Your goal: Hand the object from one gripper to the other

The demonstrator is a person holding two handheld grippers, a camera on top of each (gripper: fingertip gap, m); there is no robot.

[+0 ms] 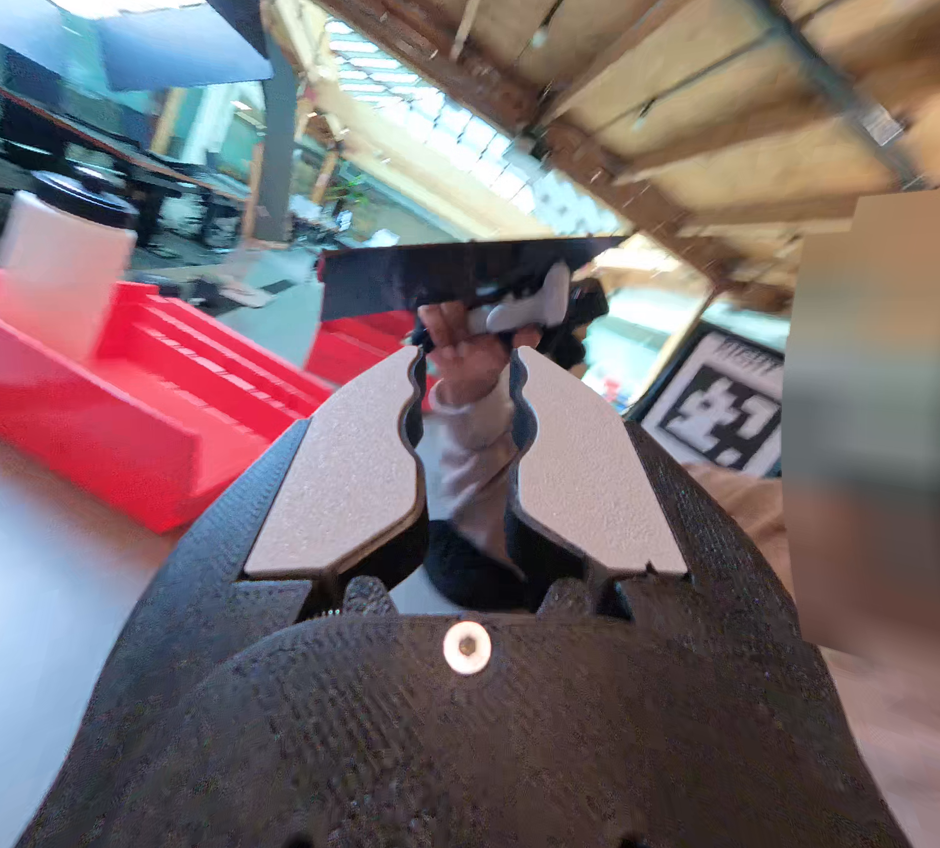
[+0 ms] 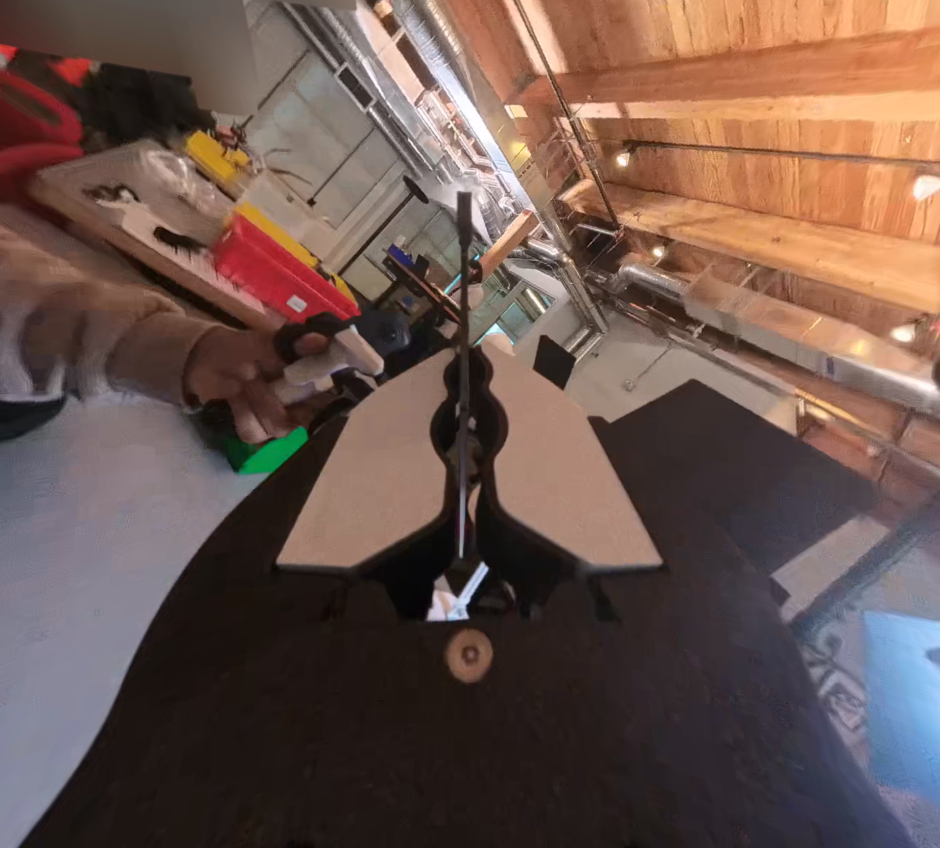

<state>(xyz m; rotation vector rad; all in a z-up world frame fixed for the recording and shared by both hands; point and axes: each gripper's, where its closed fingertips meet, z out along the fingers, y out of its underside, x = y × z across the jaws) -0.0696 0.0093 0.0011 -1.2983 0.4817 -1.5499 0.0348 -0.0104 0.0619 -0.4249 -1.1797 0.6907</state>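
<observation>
The object is a thin, flat black sheet [image 1: 407, 279]. In the left wrist view it hangs in the air ahead of my fingertips, held by the right gripper, whose grey handle [image 1: 529, 310] sits in a hand. My left gripper [image 1: 465, 356] is open and empty, a short way below the sheet and apart from it. In the right wrist view my right gripper [image 2: 465, 356] is shut on the sheet [image 2: 464, 264], which shows edge-on and sticks out past the fingertips. A hand [image 2: 239, 376] holding the left gripper's handle is at the left.
A red stepped bin [image 1: 168, 381] and a white block [image 1: 61, 274] stand at the left on a pale table [image 1: 56, 595]. A framed black-and-white picture [image 1: 717, 412] is at the right. A green block [image 2: 264, 452], red and yellow bins [image 2: 274, 264] and a black panel [image 2: 712, 467] show in the right wrist view.
</observation>
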